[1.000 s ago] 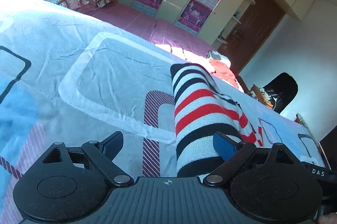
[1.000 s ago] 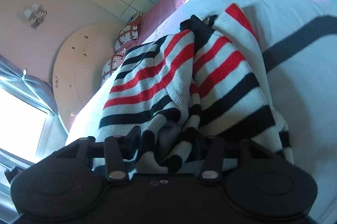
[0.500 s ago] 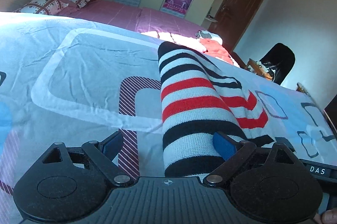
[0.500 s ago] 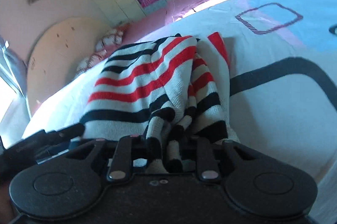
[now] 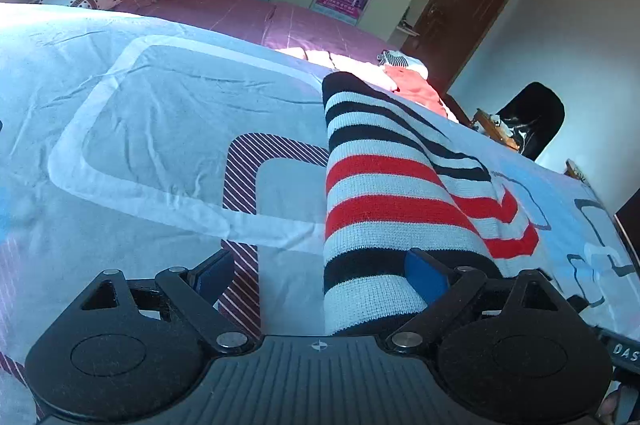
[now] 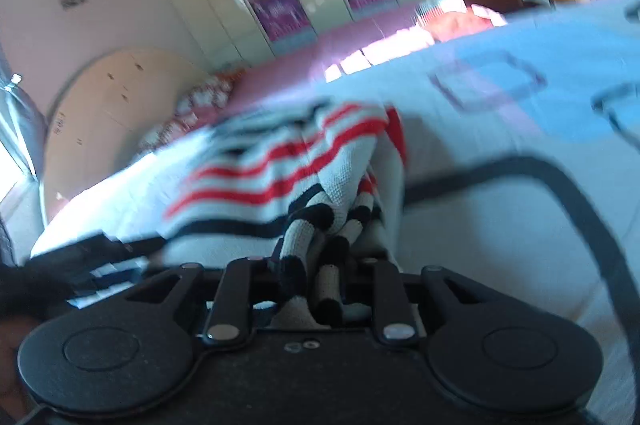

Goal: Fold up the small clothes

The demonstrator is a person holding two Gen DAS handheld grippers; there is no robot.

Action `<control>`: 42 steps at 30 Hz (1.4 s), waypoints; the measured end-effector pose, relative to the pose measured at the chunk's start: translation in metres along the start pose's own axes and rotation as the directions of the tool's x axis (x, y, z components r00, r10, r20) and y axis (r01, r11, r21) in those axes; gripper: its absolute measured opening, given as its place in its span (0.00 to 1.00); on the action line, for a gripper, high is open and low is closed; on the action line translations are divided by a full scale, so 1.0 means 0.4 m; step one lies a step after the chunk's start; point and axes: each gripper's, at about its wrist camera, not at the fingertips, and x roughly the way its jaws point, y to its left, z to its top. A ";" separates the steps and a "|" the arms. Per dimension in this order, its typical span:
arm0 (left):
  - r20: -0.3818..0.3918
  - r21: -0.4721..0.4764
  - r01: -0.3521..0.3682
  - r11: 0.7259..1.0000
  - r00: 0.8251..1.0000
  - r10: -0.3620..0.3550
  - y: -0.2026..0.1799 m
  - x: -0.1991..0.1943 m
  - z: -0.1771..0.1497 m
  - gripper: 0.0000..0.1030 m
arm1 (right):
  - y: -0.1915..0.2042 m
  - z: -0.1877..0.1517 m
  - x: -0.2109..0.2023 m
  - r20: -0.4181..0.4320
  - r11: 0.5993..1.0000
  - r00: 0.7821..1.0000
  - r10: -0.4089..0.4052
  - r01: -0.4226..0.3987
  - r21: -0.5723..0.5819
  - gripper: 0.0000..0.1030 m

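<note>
A striped knit sweater (image 5: 384,193), black, white and red, lies on the patterned bedsheet (image 5: 160,129), near the bed's front edge and bunched into a long roll. The right gripper (image 6: 310,265) is clamped on a gathered wad of the knit, its jaws drawn in close around the folds. The left gripper (image 5: 320,271) stands wide open, with the near end of the roll lying between its fingers against the right blue pad (image 5: 424,275); the left pad is clear of the cloth, so nothing is pinched there.

This looks like the gathering stage of a fold: one side is in hand, the other not yet taken. The next move, I'd judge, calls for the left jaws to close on the near hem so both ends can be lifted and laid over evenly. With the knit this bunched, it may need spreading flat first. A pile of other clothes (image 5: 408,81) waits at the far side of the bed.
</note>
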 end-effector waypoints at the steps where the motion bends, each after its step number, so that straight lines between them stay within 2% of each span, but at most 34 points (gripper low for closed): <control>1: 0.006 0.002 -0.007 1.000 1.000 0.007 -0.004 0.000 0.000 0.89 | -0.010 -0.002 0.008 -0.008 1.000 1.000 0.018 -0.018 0.022 0.23; 3: 0.009 0.000 -0.011 1.000 1.000 0.011 -0.004 -0.001 0.002 0.89 | -0.008 0.009 0.000 0.002 0.999 1.000 0.024 -0.024 0.034 0.27; 6: 0.010 -0.010 -0.007 1.000 1.000 0.007 0.000 0.000 0.000 0.89 | 0.016 0.020 0.002 0.016 1.000 1.000 -0.009 0.010 -0.014 0.24; 11: 0.048 -0.012 -0.032 0.999 0.998 0.033 -0.002 -0.010 0.001 0.89 | 0.060 0.033 -0.069 0.173 0.991 0.984 0.043 -0.021 -0.131 0.22; 13: 0.043 -0.005 -0.033 0.999 0.999 0.033 -0.007 -0.002 -0.006 0.89 | 0.055 0.024 -0.079 0.200 0.987 0.979 0.051 -0.019 -0.159 0.22; 15: 0.034 0.006 -0.028 1.000 0.999 0.028 -0.014 0.007 -0.007 0.89 | 0.016 0.005 -0.034 0.127 0.992 0.991 -0.031 0.047 -0.119 0.22; 16: 0.030 0.022 -0.028 0.999 0.999 0.027 -0.023 0.009 -0.006 0.89 | -0.013 -0.004 -0.009 0.070 0.997 0.997 -0.040 0.045 -0.067 0.22; 18: 0.034 0.052 -0.046 0.998 0.998 0.045 -0.035 0.009 -0.003 0.89 | -0.038 -0.009 -0.008 0.074 1.000 0.997 -0.003 0.005 -0.019 0.23; 21: 0.022 0.063 -0.048 0.997 0.999 0.047 -0.032 0.007 0.007 0.89 | -0.042 0.005 -0.009 0.045 0.999 0.999 0.021 -0.022 0.026 0.31; 23: 0.019 0.076 -0.054 0.996 0.998 0.053 -0.035 -0.001 0.009 0.89 | -0.046 0.013 -0.024 0.045 0.998 0.998 0.040 -0.042 0.053 0.40; 25: 0.020 0.099 -0.062 0.993 0.998 0.061 -0.043 -0.005 0.008 0.89 | -0.056 0.008 -0.041 0.051 0.995 0.997 0.060 -0.064 0.083 0.54; 26: 0.022 0.108 -0.068 0.992 0.998 0.066 -0.047 -0.004 0.006 0.89 | -0.058 0.001 -0.043 0.048 0.993 0.996 0.076 -0.080 0.086 0.51; 27: 0.023 0.115 -0.072 0.991 0.997 0.070 -0.051 -0.001 0.005 0.89 | -0.055 -0.006 -0.035 0.035 0.996 0.997 0.065 -0.067 0.066 0.26; 28: 0.022 0.119 -0.068 0.991 0.998 0.066 -0.051 0.003 0.004 0.89 | -0.052 -0.012 -0.023 0.021 0.999 1.000 0.014 -0.014 0.035 0.24; 30: 0.027 0.130 -0.076 0.989 0.997 0.073 -0.056 0.000 0.004 0.89 | -0.066 -0.006 -0.017 0.013 0.996 0.999 0.037 -0.038 0.077 0.24; 31: 0.028 0.125 -0.065 0.990 0.998 0.062 -0.055 -0.010 0.007 0.85 | -0.071 0.002 -0.020 0.005 0.994 0.999 0.049 -0.049 0.097 0.24; 32: 0.028 0.115 -0.039 0.993 0.999 0.036 -0.053 -0.024 0.009 0.72 | -0.072 0.009 -0.030 0.003 0.993 0.998 0.062 -0.062 0.105 0.25; 33: 0.031 0.104 -0.020 0.994 0.999 0.017 -0.052 -0.043 0.008 0.65 | -0.070 0.015 -0.043 0.006 0.991 0.997 0.079 -0.079 0.110 0.33; 34: 0.038 0.105 -0.012 0.994 0.999 0.008 -0.054 -0.063 0.005 0.65 | -0.070 0.019 -0.055 0.006 0.989 0.996 0.091 -0.091 0.114 0.41; 36: 0.044 0.113 0.004 0.994 0.999 -0.009 -0.056 -0.085 -0.008 0.65 | -0.071 0.021 -0.066 -0.009 0.986 0.993 0.114 -0.112 0.126 0.44; 38: 0.021 0.099 0.020 0.995 1.000 -0.022 -0.053 -0.079 -0.019 0.65 | -0.064 0.014 -0.057 -0.032 0.989 0.994 0.101 -0.097 0.108 0.35; 39: 0.016 0.102 0.012 0.995 1.000 -0.014 -0.053 -0.074 -0.023 0.66 | -0.060 0.008 -0.046 -0.042 0.993 0.996 0.078 -0.075 0.087 0.21; 40: 0.016 0.102 0.012 0.995 1.000 -0.013 -0.054 -0.070 -0.026 0.66 | -0.058 0.002 -0.035 -0.055 0.997 0.997 0.049 -0.046 0.069 0.20; 42: 0.016 0.103 0.003 0.995 1.000 -0.004 -0.059 -0.074 -0.027 0.67 | -0.064 -0.011 -0.027 -0.047 0.996 0.998 0.042 -0.038 0.082 0.18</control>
